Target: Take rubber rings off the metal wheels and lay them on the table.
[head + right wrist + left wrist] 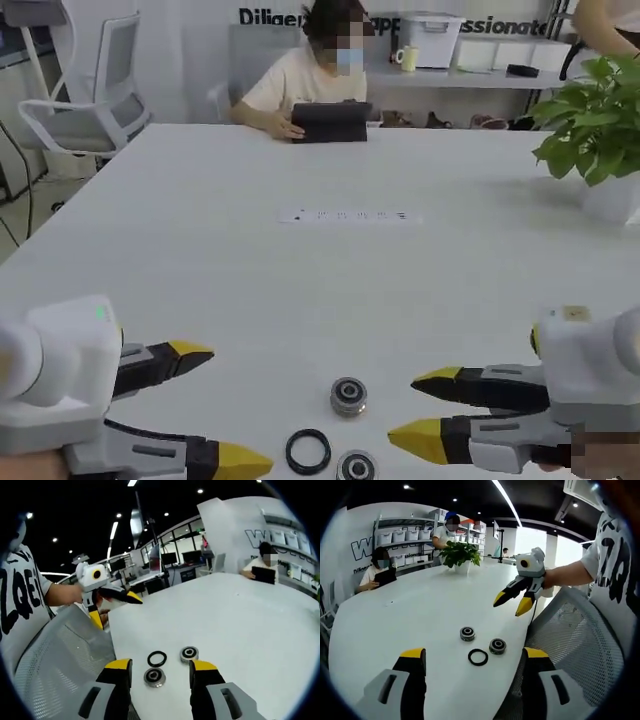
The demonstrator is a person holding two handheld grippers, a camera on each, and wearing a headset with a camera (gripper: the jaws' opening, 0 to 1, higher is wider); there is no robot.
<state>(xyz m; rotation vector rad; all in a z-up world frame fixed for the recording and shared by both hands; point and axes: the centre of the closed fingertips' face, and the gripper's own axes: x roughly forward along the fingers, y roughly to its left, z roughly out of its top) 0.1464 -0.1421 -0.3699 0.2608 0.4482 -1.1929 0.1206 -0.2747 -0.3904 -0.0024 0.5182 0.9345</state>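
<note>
Black rubber ring flat beside near wheel, seemingly apart; far wheel beyond.

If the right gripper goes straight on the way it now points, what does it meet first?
Probably the nearer metal wheel, in line between its jaws; the rubber ring lies beyond. Height is unclear.

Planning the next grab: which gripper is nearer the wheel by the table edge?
Right. The right gripper sits just beside the wheel; the left gripper is farther, beyond the rubber ring.
</note>
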